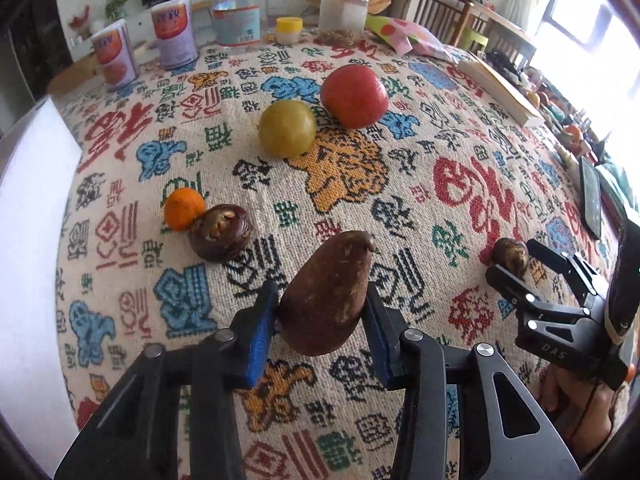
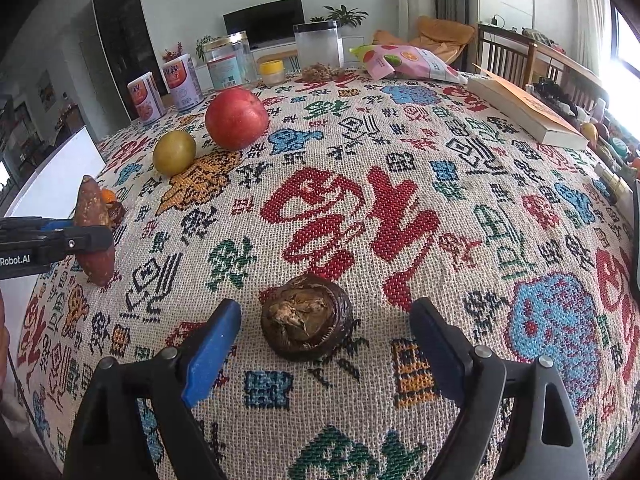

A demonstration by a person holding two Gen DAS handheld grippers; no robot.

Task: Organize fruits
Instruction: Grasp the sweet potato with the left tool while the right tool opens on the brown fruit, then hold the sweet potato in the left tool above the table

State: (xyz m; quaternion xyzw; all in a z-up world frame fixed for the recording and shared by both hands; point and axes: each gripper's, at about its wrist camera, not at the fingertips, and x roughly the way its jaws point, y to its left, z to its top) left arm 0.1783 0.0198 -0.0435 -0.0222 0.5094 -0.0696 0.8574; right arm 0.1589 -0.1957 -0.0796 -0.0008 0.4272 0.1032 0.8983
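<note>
**Left wrist: sweet potato clamped, water chestnut waiting**

My left gripper (image 1: pixel 322 314) clenches the sweet potato (image 1: pixel 326 294), lifted off the tablecloth (image 1: pixel 400 200). My right gripper (image 2: pixel 326 344) stands spread, its pads flanking but not touching the water chestnut (image 2: pixel 306 316) resting on the cloth.

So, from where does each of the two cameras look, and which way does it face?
Left wrist: sits on the left claw, looks down along it over the patterned tablecloth; its blue pads clamp a brown sweet potato; the right claw and a hand show at right.
Right wrist: sits on the right claw, open around a brown water chestnut; the left claw shows at left.
Shared: sweet potato, red apple, yellow fruit, jars.
</note>
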